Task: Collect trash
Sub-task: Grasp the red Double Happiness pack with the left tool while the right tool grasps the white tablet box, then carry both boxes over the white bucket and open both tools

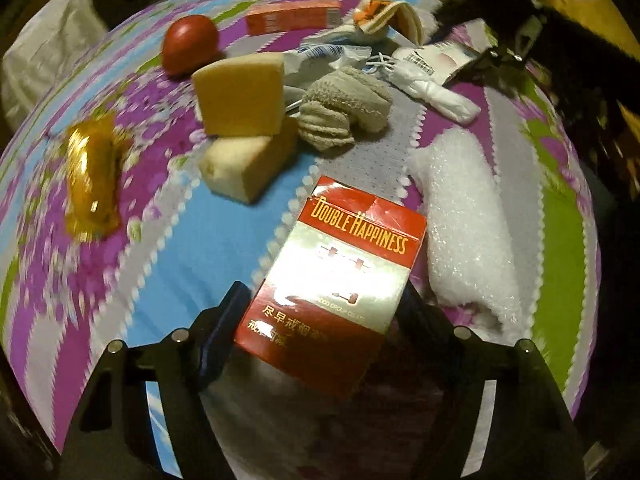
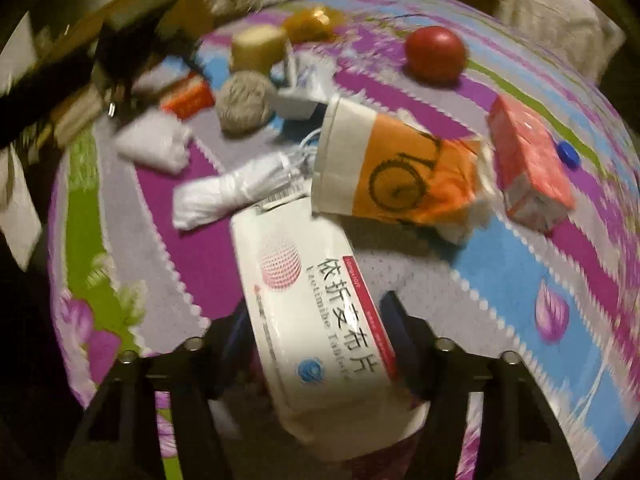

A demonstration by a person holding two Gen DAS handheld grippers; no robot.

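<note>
A red cigarette pack point(image 1: 340, 280) is being clamped between the left gripper point(image 1: 320, 312) fingers above the desk point(image 1: 200, 240) (floral cloth). A white medicine box point(image 2: 316, 308) is being gripped by the right gripper point(image 2: 320, 340) fingers, beside a crushed orange cup point(image 2: 396, 172).

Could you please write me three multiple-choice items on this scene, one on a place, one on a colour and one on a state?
1. Where does the red ball lie from the yellow sponge in the left wrist view?
A. behind it, to the left
B. on top of it
C. in front of it

2. What colour is the bottle cap beside the orange carton?
A. green
B. blue
C. white

3. What does the left gripper hold?
A. nothing
B. a sock
C. the cigarette pack

Answers: 1 A, the ball sits farther back and left. 2 B, the cap is plainly blue. 3 C, both fingers flank the pack.
</note>
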